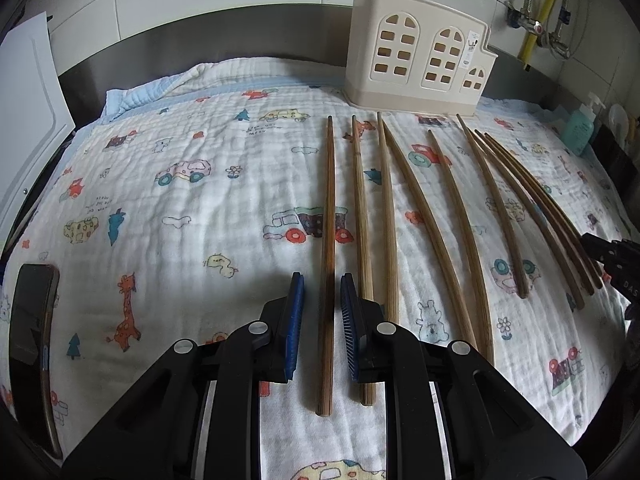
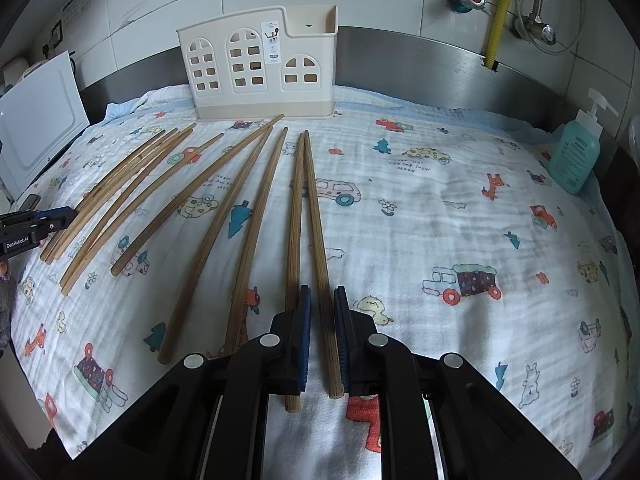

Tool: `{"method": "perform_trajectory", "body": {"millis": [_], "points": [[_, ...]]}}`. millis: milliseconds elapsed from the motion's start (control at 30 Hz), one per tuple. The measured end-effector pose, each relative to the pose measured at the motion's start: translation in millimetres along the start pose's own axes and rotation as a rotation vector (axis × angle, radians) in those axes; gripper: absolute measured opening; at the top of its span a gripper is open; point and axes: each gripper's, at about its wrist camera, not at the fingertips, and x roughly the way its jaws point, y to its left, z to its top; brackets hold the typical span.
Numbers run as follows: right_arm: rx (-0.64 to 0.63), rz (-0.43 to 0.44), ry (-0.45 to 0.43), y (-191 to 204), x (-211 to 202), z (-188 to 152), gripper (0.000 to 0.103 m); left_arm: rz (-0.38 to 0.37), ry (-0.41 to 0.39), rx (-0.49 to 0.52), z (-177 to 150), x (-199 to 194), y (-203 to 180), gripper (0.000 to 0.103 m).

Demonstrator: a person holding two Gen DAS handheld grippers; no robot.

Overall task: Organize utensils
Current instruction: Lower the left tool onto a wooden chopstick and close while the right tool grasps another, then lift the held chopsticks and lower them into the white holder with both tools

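Observation:
Several wooden chopsticks lie side by side on a cartoon-print cloth [image 1: 192, 208]. A cream utensil holder [image 1: 416, 52] [image 2: 256, 68] with window cut-outs stands at the back of the cloth. In the left wrist view my left gripper [image 1: 322, 312] straddles the leftmost chopstick [image 1: 329, 220], with a gap on both sides of it. My right gripper [image 2: 322, 332] has its blue pads closed on the rightmost chopstick [image 2: 316, 220], and another chopstick [image 2: 295, 220] lies just left of it. Each gripper also shows at the other view's edge: right gripper [image 1: 592, 244], left gripper [image 2: 68, 214].
A dark phone [image 1: 34, 340] lies at the cloth's left edge and a white board [image 2: 36, 120] leans at the far left. A green pump bottle [image 2: 574, 152] stands at the right. A steel backsplash [image 2: 420, 60] and tiled wall with pipes close the back.

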Motion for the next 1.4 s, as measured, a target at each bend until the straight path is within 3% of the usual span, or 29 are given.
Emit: {"method": "perform_trajectory", "body": {"millis": [200, 600, 1067, 1400], "points": [[0.012, -0.004, -0.005, -1.8, -1.3, -0.4, 0.007, 0.02, 0.006, -0.006, 2.8, -0.5, 1.1, 0.008], [0.034, -0.015, -0.094, 2.4, -37.7, 6.2, 0.007, -0.034, -0.048, -0.036, 9.4, -21.8, 6.8, 0.006], [0.03, 0.018, -0.267, 18.8, -96.7, 55.2, 0.007, -0.107, -0.201, -0.013, 38.0, -73.6, 7.8, 0.005], [0.017, 0.053, -0.312, 24.0, -110.3, 91.1, 0.007, -0.168, -0.234, 0.024, 55.4, -82.2, 2.4, 0.005]]}}
